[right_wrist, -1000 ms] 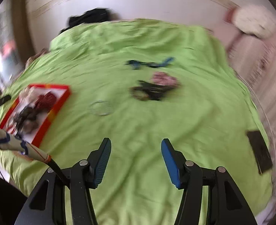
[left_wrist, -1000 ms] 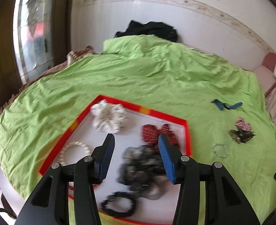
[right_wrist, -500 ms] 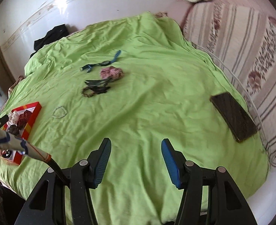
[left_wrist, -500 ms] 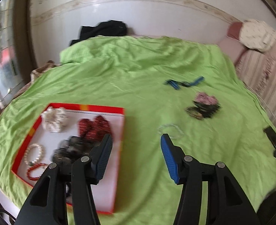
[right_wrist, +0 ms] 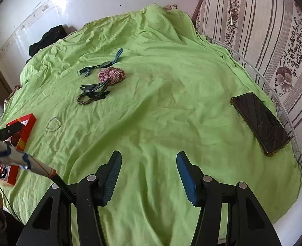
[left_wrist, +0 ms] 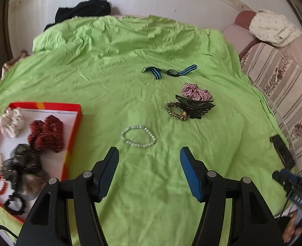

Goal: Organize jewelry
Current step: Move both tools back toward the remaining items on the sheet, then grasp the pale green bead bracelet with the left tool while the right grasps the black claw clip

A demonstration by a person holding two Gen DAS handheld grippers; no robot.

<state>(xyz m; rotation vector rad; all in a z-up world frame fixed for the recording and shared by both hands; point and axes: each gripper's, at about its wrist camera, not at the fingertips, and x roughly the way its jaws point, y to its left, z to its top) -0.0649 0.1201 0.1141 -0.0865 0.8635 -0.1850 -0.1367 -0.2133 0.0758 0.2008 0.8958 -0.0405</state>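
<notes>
A red-rimmed white tray (left_wrist: 77, 121) at the left holds scrunchies, bead bracelets and a black hair tie. On the green sheet lie a pale bead bracelet (left_wrist: 138, 136), a black hair claw (left_wrist: 196, 106) with a yellow-black hair tie (left_wrist: 174, 111), a checked scrunchie (left_wrist: 195, 92) and a blue-striped watch (left_wrist: 171, 72). My left gripper (left_wrist: 148, 157) hovers just short of the bead bracelet, its jaws opening with nothing between them. My right gripper (right_wrist: 148, 164) stands open over bare sheet, far from the bracelet (right_wrist: 53, 124), the claw (right_wrist: 93, 90) and the tray (right_wrist: 26, 130).
A dark phone (right_wrist: 259, 123) lies near the sheet's right edge, beside a striped floral cushion (right_wrist: 274, 41). Black clothing (left_wrist: 83, 12) sits at the back against the white wall. Part of the other gripper (left_wrist: 294, 186) shows at the left wrist view's right edge.
My left gripper has swung right, away from above the tray, to face the bead bracelet, and its jaws have widened. My right gripper has also swung right, bringing the phone and cushion into view.
</notes>
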